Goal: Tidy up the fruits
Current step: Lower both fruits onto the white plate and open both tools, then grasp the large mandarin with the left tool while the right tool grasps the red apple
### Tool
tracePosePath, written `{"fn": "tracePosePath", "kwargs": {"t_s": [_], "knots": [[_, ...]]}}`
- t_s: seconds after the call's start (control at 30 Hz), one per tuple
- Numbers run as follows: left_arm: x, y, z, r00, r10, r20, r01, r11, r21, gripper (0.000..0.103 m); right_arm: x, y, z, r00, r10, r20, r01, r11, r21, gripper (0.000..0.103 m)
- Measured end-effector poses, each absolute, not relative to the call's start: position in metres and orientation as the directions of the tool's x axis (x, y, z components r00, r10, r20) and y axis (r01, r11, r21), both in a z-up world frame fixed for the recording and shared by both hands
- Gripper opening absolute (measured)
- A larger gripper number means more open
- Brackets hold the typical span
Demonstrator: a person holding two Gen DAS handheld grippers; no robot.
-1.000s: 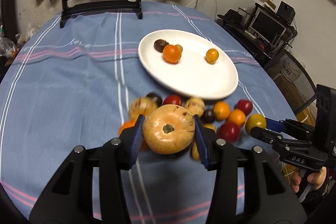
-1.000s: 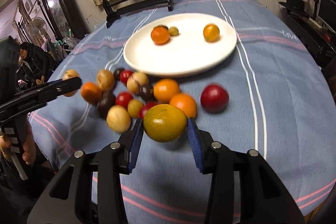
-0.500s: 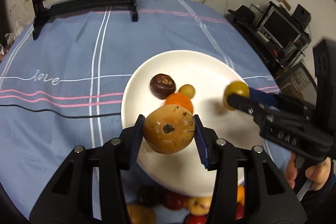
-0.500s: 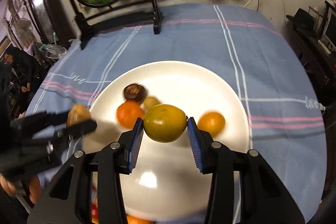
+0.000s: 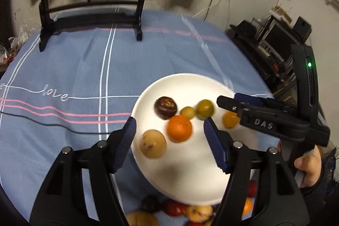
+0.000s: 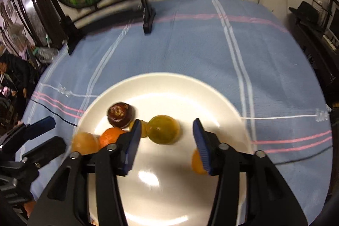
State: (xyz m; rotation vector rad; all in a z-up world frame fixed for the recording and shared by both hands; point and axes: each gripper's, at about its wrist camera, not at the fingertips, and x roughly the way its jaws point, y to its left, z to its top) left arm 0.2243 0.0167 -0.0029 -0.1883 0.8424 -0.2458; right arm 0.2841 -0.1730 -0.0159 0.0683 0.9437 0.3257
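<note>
A white plate (image 5: 186, 181) (image 6: 169, 86) lies on the blue tablecloth. My left gripper (image 5: 169, 137) is open above the plate; a tan speckled fruit (image 5: 153, 143) (image 6: 84, 143) lies on the plate between its fingers, beside an orange (image 5: 179, 128) (image 6: 111, 134). My right gripper (image 6: 167, 137) (image 5: 227, 102) is open over the plate; a yellow-green citrus (image 6: 163, 129) (image 5: 204, 109) lies between its fingers. A dark brown fruit (image 5: 165, 107) (image 6: 119, 112), a small yellow fruit (image 5: 188, 112) and a small orange fruit (image 5: 230, 119) (image 6: 197, 163) also lie on the plate.
Several loose fruits (image 5: 173, 209) lie on the cloth just below the plate's near rim. A round painted screen on a black stand (image 5: 93, 3) (image 6: 146, 20) stands at the table's far side. A thin black cable (image 5: 42, 122) crosses the cloth at left.
Both grippers opened and let their fruits go onto the plate: the tan fruit from the left, the yellow-green citrus from the right. Both views shifted slightly further over the plate.
</note>
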Motion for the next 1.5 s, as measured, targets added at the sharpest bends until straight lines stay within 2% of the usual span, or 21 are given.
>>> {"fn": "tracePosePath", "kwargs": {"t_s": [0.13,0.27,0.4,0.53,0.7,0.93,1.17,1.2,1.23,1.27,1.5], "knots": [[0.178,0.018,0.016,0.690,-0.296,-0.661,0.170,0.953,-0.249,0.070,0.227,-0.190,0.010,0.586,0.327,-0.742,-0.274,0.941,0.199,0.062],[0.128,0.021,0.019,0.737,-0.283,-0.614,0.188,0.958,-0.215,0.073,0.168,-0.198,0.001,0.559,0.348,-0.752,-0.303,0.931,0.206,0.062],[0.091,0.025,0.006,0.743,-0.277,-0.609,0.185,0.960,-0.211,0.074,0.114,-0.205,-0.017,0.553,0.369,-0.747,-0.297,0.925,0.237,0.062],[0.065,0.034,-0.018,0.728,-0.253,-0.637,0.151,0.966,-0.212,0.075,0.072,-0.214,-0.032,0.587,0.325,-0.741,-0.232,0.945,0.231,0.062],[0.052,0.051,-0.040,0.692,-0.232,-0.683,0.104,0.969,-0.224,0.075,0.060,-0.215,-0.043,0.576,0.307,-0.757,-0.240,0.949,0.203,0.062],[0.038,0.060,-0.047,0.686,-0.231,-0.690,0.086,0.967,-0.238,0.075,0.074,-0.233,-0.059,0.612,0.217,-0.761,-0.132,0.976,0.173,0.062],[0.035,0.067,-0.046,0.691,-0.216,-0.690,0.066,0.969,-0.237,0.075,0.101,-0.232,-0.075,0.576,0.279,-0.768,-0.136,0.959,0.247,0.062],[0.035,0.068,-0.046,0.691,-0.213,-0.691,0.063,0.970,-0.235,0.075,0.105,-0.232,-0.077,0.571,0.286,-0.770,-0.132,0.957,0.258,0.061],[0.034,0.069,-0.046,0.691,-0.207,-0.693,0.058,0.971,-0.233,0.075,0.109,-0.233,-0.080,0.571,0.303,-0.763,-0.137,0.951,0.276,0.044],[0.034,0.071,-0.047,0.691,-0.204,-0.694,0.054,0.971,-0.232,0.075,0.111,-0.233,-0.081,0.568,0.306,-0.764,-0.140,0.951,0.277,0.040],[0.039,0.069,-0.058,0.654,-0.192,-0.732,0.052,0.977,-0.209,0.076,0.100,-0.228,-0.072,0.588,0.264,-0.765,-0.153,0.965,0.215,0.039]]}}
